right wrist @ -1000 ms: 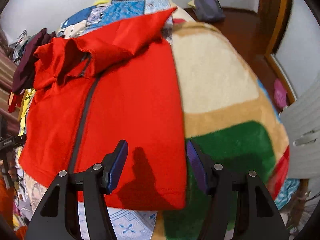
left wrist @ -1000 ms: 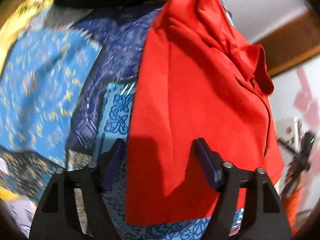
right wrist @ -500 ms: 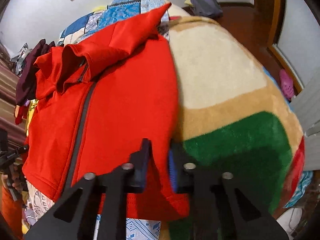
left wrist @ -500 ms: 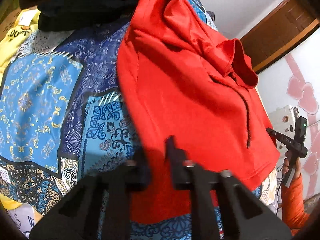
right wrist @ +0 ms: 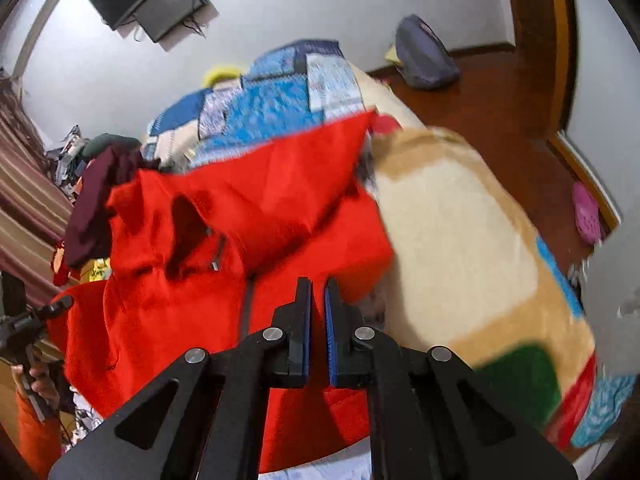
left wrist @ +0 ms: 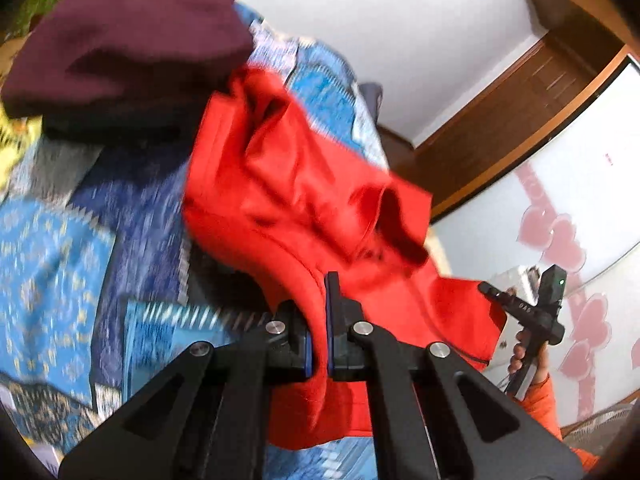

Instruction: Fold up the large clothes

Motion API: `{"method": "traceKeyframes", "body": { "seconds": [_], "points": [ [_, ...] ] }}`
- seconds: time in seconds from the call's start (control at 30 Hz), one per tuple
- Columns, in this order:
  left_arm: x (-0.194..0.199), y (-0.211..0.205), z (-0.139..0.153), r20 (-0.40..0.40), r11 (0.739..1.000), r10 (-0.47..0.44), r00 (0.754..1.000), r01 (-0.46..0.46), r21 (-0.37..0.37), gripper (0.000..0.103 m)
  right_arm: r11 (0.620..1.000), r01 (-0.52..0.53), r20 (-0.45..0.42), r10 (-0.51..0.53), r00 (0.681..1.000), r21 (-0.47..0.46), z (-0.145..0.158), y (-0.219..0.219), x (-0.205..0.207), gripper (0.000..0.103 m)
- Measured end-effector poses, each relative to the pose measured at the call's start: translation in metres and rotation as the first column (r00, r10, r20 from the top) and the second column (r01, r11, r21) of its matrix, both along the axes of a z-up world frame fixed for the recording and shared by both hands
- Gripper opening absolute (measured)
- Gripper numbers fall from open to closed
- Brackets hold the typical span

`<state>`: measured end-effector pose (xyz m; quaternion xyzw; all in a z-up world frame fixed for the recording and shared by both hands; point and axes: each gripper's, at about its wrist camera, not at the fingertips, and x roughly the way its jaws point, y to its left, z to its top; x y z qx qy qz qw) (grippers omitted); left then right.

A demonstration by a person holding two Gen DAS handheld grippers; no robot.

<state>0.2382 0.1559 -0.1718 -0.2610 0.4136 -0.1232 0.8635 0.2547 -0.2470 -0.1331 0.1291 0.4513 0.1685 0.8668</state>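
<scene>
The left gripper (left wrist: 318, 320) sits at the lower middle of the left wrist view, its jaws pinched narrow on a fold of the red hoodie (left wrist: 304, 200). The cloth runs up between the blue pads and hangs below them too. From the grip the hoodie rises toward the upper middle of the frame, its hood crumpled at the centre right. It lies over a blue patterned bedspread (left wrist: 52, 240) that fills the left of the frame. A maroon garment (left wrist: 120, 40) is piled at the upper left, just beside the hoodie's top edge. At the right edge a hand (left wrist: 524, 354) in an orange sleeve holds the other gripper (left wrist: 532, 312) near a wall with pink hearts.

In the right wrist view the right gripper (right wrist: 316, 328) is at the lower middle, jaws likewise drawn narrow, with red cloth of the hoodie (right wrist: 248, 208) caught between the pads. The hoodie spreads across the centre and left of the frame, a dark zipper line running down its middle. A beige blanket (right wrist: 460, 240) with green and red patches lies to the right, touching the hoodie's edge. The blue bedspread (right wrist: 276, 100) shows above it. The maroon garment (right wrist: 104, 196) hangs at the left. A grey bag (right wrist: 424, 60) rests on the wooden floor at the upper right, well apart from the bed.
</scene>
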Motion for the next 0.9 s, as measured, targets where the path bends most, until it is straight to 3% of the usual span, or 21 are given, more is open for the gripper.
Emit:
{"method": "traceKeyframes", "body": {
  "seconds": [0.2,0.37,0.5,0.6,0.73,0.83,0.9],
  "points": [
    [0.043,0.015,0.039,0.078,0.999,0.054,0.995,-0.054,0.005,0.003,1.0,0.021,0.104,-0.019,0.994,-0.016,0.036,0.007,0.033,0.001],
    [0.095,0.029,0.048,0.089,0.993,0.113,0.99,-0.114,0.008,0.003,0.998,0.057,0.161,-0.052,0.986,-0.028,0.055,0.009,0.081,0.001],
    [0.131,0.024,0.03,0.049,0.991,0.127,0.991,-0.129,0.031,0.003,0.998,0.046,0.11,-0.041,0.993,-0.04,0.04,0.016,0.115,0.001],
    [0.142,0.02,0.011,0.02,0.994,0.107,0.994,-0.107,0.031,0.003,0.996,0.038,0.1,-0.029,0.995,-0.086,0.028,0.018,0.114,0.002],
    [0.132,0.01,-0.003,0.004,0.994,0.06,0.998,-0.06,0.089,0.003,0.987,-0.047,-0.008,0.046,0.999,-0.152,0.002,0.019,0.096,0.004],
    [0.113,0.004,-0.002,0.019,0.984,0.041,0.999,-0.044,0.174,0.003,0.979,-0.101,-0.101,0.084,0.991,-0.179,-0.017,0.018,0.068,0.012],
    [0.096,0.004,0.001,0.033,0.977,0.034,0.999,-0.04,0.209,0.003,0.98,-0.11,-0.152,0.085,0.985,-0.166,-0.028,0.014,0.044,0.027]
  ]
}}
